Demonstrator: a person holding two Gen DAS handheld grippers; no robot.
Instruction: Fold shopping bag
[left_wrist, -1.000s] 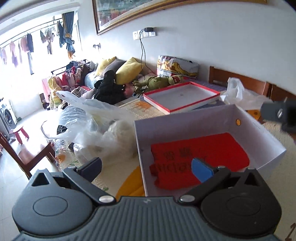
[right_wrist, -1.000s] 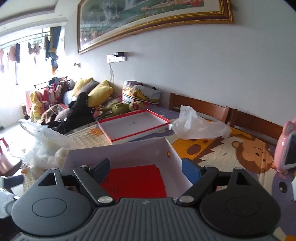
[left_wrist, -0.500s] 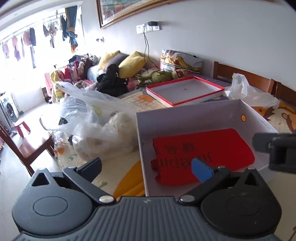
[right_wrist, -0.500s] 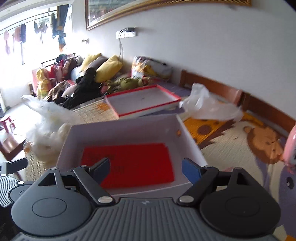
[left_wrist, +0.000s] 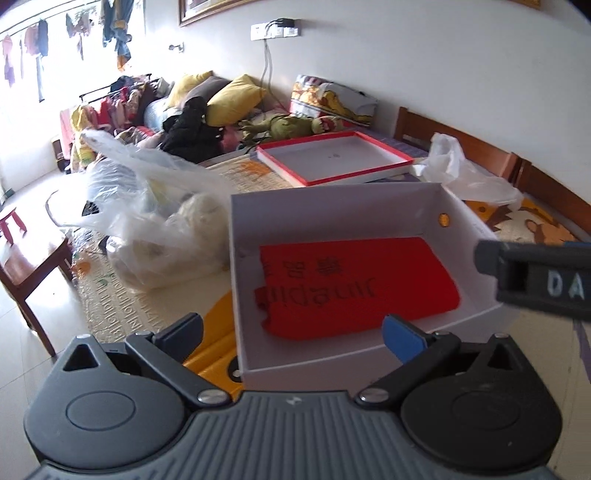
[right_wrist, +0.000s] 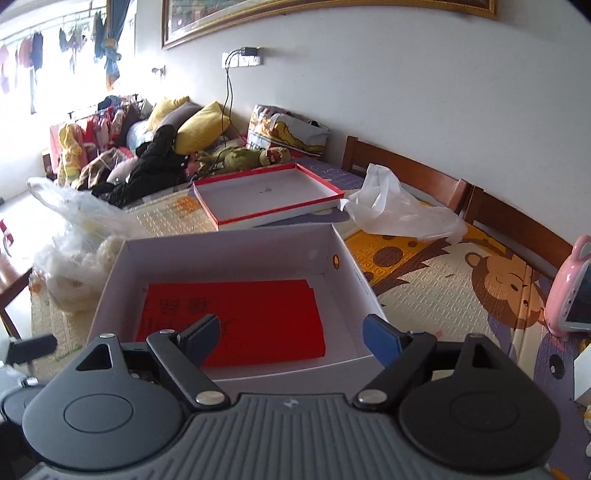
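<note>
So I've tipped both wide-open grippers (left_wrist: 291, 332) (right_wrist: 290, 338) down over the white box (left_wrist: 236, 258); red bag (left_wrist: 354, 284) inside, grab next

White wall (right_wrist: 406, 92), cluttered sofa (right_wrist: 155, 147), bright window (left_wrist: 29, 110)

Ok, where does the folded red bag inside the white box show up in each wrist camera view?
Left wrist view: the red bag lies right of centre, on the floor of the white box, just beyond the open jaws.
Right wrist view: the red bag sits centre-left, in the same box, partly behind the near finger.
Shared landmark: the red-rimmed lid beyond the box.
</note>
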